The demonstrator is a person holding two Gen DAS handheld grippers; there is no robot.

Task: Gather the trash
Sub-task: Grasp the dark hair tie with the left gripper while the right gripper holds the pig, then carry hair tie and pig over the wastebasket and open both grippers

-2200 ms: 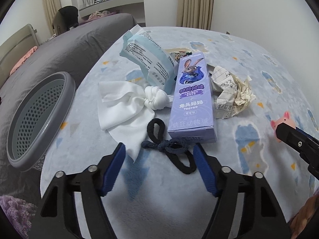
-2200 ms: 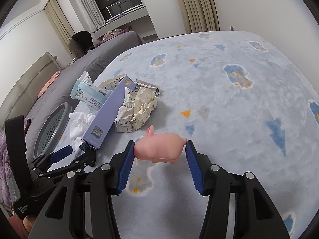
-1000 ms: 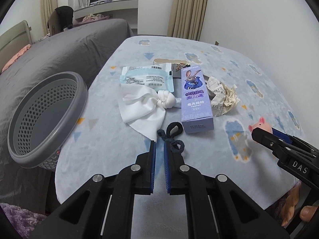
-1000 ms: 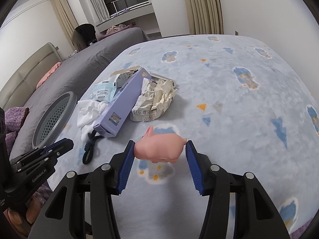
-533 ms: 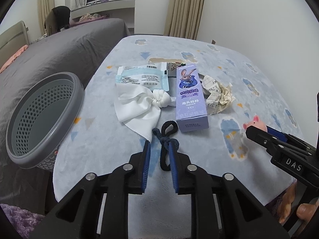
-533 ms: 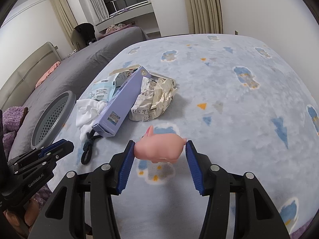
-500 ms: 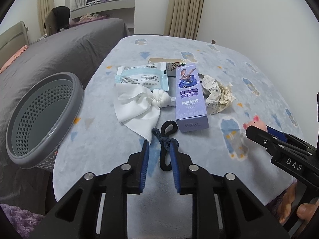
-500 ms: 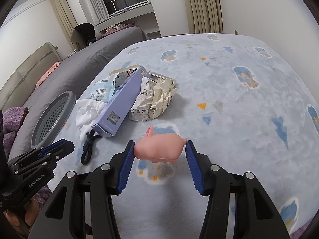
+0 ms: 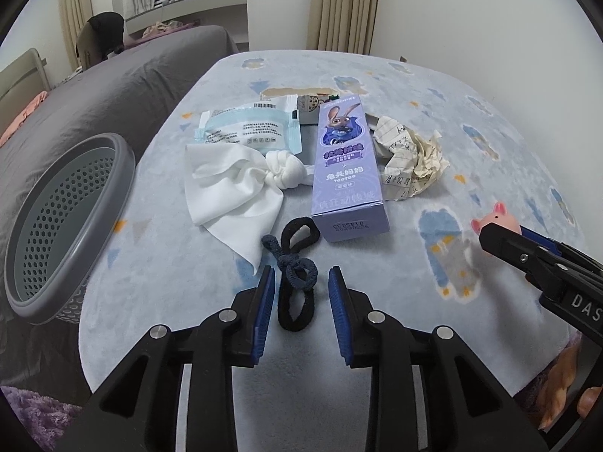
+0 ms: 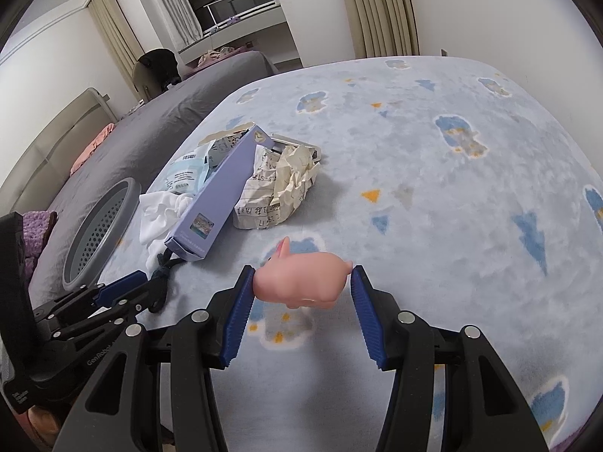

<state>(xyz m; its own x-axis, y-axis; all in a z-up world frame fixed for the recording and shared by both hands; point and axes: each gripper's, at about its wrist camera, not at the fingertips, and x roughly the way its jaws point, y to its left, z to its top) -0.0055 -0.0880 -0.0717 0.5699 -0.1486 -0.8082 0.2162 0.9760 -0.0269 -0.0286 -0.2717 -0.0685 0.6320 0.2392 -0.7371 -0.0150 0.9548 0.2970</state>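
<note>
At the bottom centre of the left wrist view, the left gripper (image 9: 299, 282) has its jaws opening, blue pads standing apart on either side of the knotted dark hair ties (image 9: 295, 275), which lie on the blanket without being pressed. In the right wrist view the right gripper (image 10: 301, 282) is clenched on a pink pig toy (image 10: 301, 278), held just above the surface at lower centre.

Just beyond the ties, toward the frame's middle, lies a purple toothpaste box (image 9: 345, 165) printed with a cartoon rabbit. Left of it sits a knotted white cloth (image 9: 233, 188), with a pale blue wipes packet (image 9: 250, 130) behind that; a crumpled paper wad (image 9: 409, 160) touches the box's right side.

All of this rests on a light blue fleece blanket (image 9: 471, 120) patterned with blue and orange shapes. At the left edge a grey perforated basket (image 9: 68, 226) stands tilted beside the blanket, on a grey bedsheet (image 9: 124, 75). Beige curtains (image 9: 343, 3) and white walls close off the upper frame.
</note>
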